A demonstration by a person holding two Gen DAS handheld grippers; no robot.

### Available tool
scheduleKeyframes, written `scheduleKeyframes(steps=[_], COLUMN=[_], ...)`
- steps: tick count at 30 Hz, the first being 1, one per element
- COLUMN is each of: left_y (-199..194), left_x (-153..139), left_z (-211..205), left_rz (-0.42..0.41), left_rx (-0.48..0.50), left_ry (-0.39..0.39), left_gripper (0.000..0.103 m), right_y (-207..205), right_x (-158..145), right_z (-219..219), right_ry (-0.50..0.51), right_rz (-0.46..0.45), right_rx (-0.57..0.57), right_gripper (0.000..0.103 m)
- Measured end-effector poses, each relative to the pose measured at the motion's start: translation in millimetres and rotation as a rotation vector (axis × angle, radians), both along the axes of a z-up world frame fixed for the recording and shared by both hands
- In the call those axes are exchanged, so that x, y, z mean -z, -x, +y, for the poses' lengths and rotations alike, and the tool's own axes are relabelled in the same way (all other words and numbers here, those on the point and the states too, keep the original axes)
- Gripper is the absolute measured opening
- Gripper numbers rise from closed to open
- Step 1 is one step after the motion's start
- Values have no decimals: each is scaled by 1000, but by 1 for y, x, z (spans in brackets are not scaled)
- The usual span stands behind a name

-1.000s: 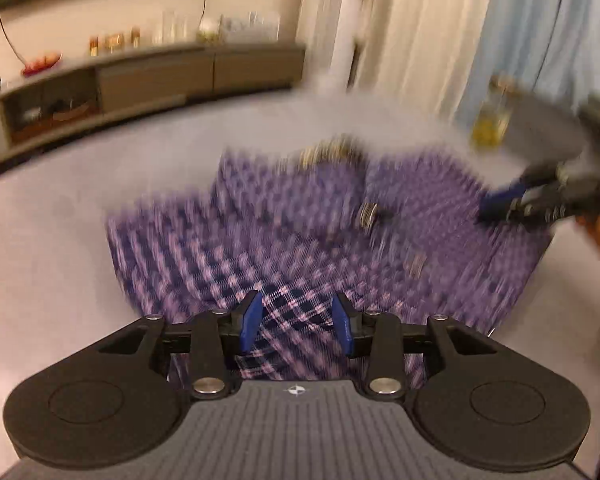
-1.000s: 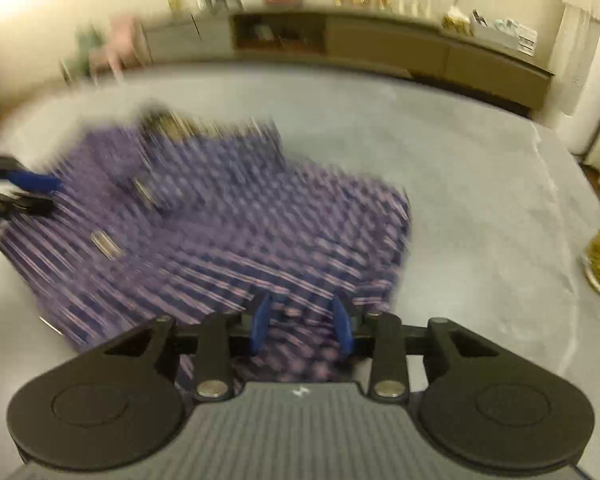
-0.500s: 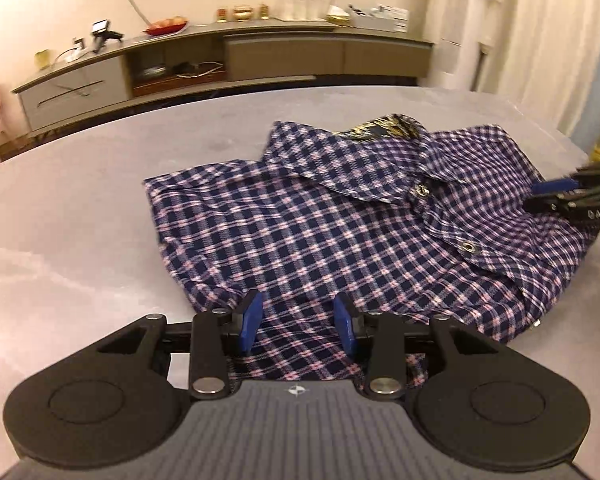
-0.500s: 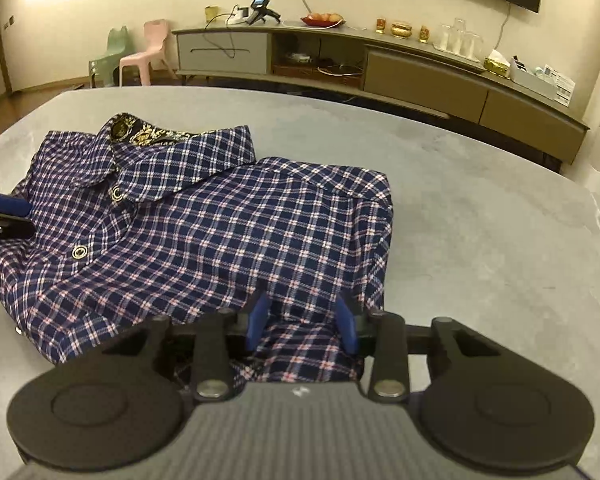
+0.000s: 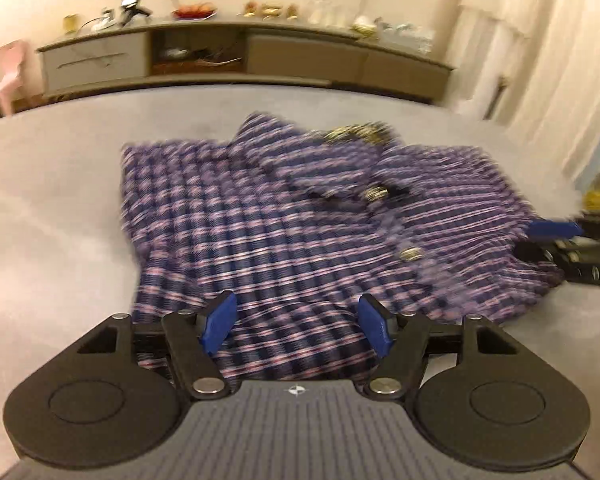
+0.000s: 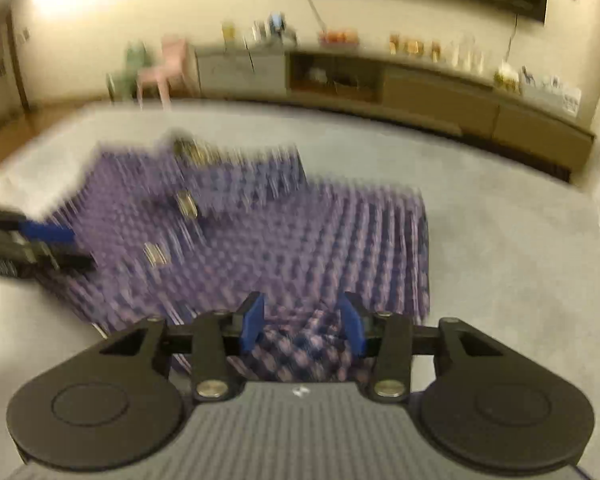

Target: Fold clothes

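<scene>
While both views are smeared with motion blur, the basics are easy enough to make out. The plaid shirt (image 5: 300,216) lies folded on the grey worktop (image 5: 52,200), navy and purple check, collar end pointing toward the far wall, with the gold-patterned lining of the collar (image 5: 356,133) showing and a couple of metal snaps (image 5: 410,255) down the front.

The left tool (image 5: 298,326) sits at the near hem of the shirt with its blue pads (image 5: 219,322) spread wide. Fabric shows in the gap between them, but nothing is pinched, so it's open. In the same view the right tool (image 5: 556,236) pokes in from the right edge, at the shirt's side.

From the right wrist, the right tool (image 6: 302,322) has its blue pads (image 6: 253,322) apart too, a bit narrower than the left's. There's a bunched-up bit of plaid sitting right between them, but with the blur I honestly can't tell if the pads are squeezing it or just straddling it. The left tool (image 6: 40,242) shows at the left edge of this view, against the shirt's other side.

Background: a long low sideboard (image 5: 240,56) along the wall with bottles and bits on top, a pink plastic chair (image 5: 4,76) off to the side, and pale curtains (image 5: 540,48) on the right.
</scene>
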State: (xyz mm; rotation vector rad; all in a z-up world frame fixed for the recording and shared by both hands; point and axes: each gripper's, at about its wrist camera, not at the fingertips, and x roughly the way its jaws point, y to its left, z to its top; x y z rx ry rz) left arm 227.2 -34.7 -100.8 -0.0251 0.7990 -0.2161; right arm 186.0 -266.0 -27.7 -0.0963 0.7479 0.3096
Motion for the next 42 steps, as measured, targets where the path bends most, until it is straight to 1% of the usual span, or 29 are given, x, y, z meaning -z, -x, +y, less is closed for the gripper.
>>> scheduleKeyframes(steps=[3,5,7,10,11,14,16,19,20,21,22,24,26,27,28,31,33,34,37,39,42], left_y=[-4,-9,-13,-16,-16,-14,-12,-10,-5,1,9,29,50,59,68,92,102,107,115,121,126], left_x=[0,-2,-1,-1,-2,-4,-5,-8,-12,-16,-22,-36,-48,-53,-57,-63,-62,-61,-56,-54,-52], left_z=[2,2,3,6,6,6,7,8,6,4,1,-4,-9,-10,-9,-5,-4,-4,-4,-8,-16], left_rz=[-3,-7,-14,-11,-10,-9,-8,-8,-12,-17,-27,-63,-93,-105,-115,-138,-145,-142,-144,-156,-145], left_rx=[-26,-39,-57,-62,-58,-58,-66,-78,-79,-78,-75,-60,-47,-41,-41,-45,-52,-58,-79,-99,-99], left_ry=[-25,-52,-69,-66,-66,-64,-61,-55,-54,-54,-49,-42,-48,-45,-32,22,54,78,136,148,182], left_gripper=[71,71,71,71,71,71,71,70,73,82,87,97,102,102,102,102,102,102,102,102,102], right_y=[-9,-15,-21,-30,-29,-25,-23,-15,-9,-2,6,19,31,37,42,55,63,67,80,86,92], right_x=[9,15,22,31,31,27,24,17,13,8,3,-4,-9,-11,-11,-12,-12,-13,-11,-10,-7], right_z=[5,8,12,17,12,-7,-21,-39,-43,-44,-43,-36,-28,-23,-18,-1,9,13,26,34,44], right_ry=[27,45,63,90,85,80,77,75,76,71,62,22,-51,-86,-95,-118,-129,-133,-132,-123,-110], right_rz=[10,17,24,34,35,33,32,22,13,5,-3,-5,7,13,14,19,20,19,17,14,11], right_rx=[13,21,30,42,33,97,140,197,211,216,213,210,217,221,223,227,229,229,224,218,220], right_gripper=[45,50,50,50,50,49,44,44,44,44,44,49,56,58,62,63,64,66,68,69,69])
